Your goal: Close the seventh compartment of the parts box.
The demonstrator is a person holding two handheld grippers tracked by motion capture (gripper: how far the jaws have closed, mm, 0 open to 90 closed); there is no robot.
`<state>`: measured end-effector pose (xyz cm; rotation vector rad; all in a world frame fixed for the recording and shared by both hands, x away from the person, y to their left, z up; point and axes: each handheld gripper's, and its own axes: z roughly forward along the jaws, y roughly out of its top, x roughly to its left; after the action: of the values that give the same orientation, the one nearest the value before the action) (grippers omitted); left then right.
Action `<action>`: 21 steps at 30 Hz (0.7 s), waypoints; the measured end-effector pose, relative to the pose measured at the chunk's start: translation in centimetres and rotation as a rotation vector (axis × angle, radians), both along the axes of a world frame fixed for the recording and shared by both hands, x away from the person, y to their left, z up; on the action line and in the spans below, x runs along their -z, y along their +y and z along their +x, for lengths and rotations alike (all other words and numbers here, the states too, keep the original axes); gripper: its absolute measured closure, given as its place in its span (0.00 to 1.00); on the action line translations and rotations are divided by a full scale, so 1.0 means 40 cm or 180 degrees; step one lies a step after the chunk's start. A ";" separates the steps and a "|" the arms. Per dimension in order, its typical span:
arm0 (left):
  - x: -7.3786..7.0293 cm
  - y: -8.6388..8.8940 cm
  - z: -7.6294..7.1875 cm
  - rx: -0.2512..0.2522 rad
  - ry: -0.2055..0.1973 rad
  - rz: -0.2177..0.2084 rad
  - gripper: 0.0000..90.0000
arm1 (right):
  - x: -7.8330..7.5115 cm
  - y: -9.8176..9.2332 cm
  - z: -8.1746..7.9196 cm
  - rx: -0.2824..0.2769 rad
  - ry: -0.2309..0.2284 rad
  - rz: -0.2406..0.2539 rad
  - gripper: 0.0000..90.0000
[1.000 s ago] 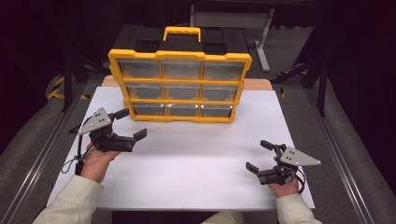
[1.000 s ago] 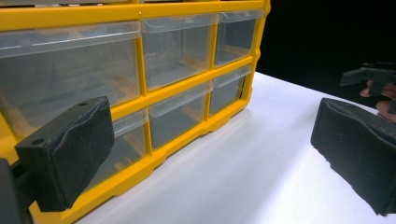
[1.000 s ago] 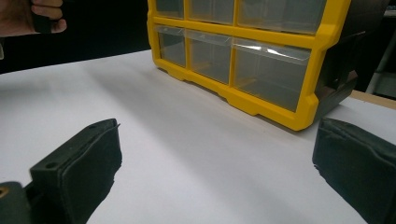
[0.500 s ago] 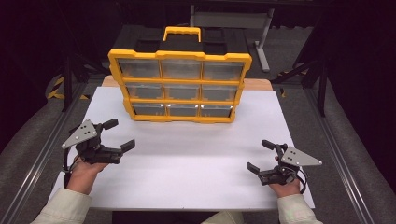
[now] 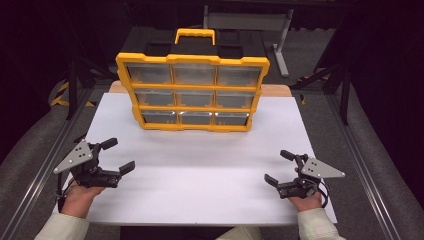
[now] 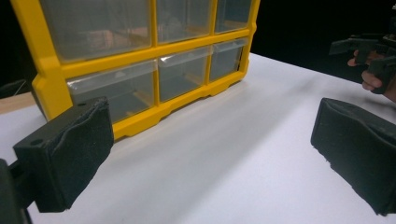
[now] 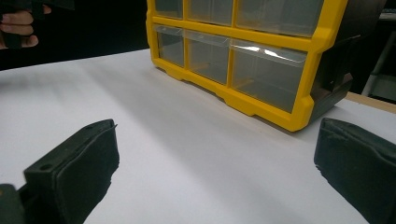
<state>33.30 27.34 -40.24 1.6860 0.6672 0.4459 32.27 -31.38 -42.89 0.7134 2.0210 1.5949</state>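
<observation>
Dark surroundings frame a table (image 5: pixel 200 200) covered with a smooth, matte white sheet; a strip of bare wood shows along its far edge. At the far middle stands a drawer cabinet (image 5: pixel 192 92), upright, with a glossy yellow plastic frame, a black body and a yellow handle on top. Its front holds three rows of three clear plastic drawers, rectangular and slightly reflective; what they contain I cannot tell.

My left gripper (image 5: pixel 114 156) sits low over the near left corner of the table, jaws spread wide and holding nothing. In the left gripper view the pads (image 6: pixel 79 149) are blocky black foam with a rough, grainy face. My right gripper (image 5: pixel 280 167) is at the near right corner, also spread wide and empty, its grey three-cornered plate on top. Both are well apart from the cabinet, pointing towards it
</observation>
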 end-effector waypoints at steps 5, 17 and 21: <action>0.022 0.006 -0.007 -0.0006 -0.0035 0.0012 0.00 | 0.001 -0.001 0.001 -0.0011 -0.0002 -0.0006 0.00; 0.089 -0.002 -0.013 0.0059 0.0023 -0.0044 0.00 | 0.006 -0.001 0.000 -0.0020 -0.0002 -0.0011 0.00; 0.119 0.002 -0.001 -0.0003 0.0145 -0.0135 0.00 | 0.010 0.000 0.003 0.0007 0.0012 -0.0030 0.00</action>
<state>33.25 27.42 -45.02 1.6600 0.7059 0.3924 32.38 -31.37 -43.30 0.7154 2.0283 1.5829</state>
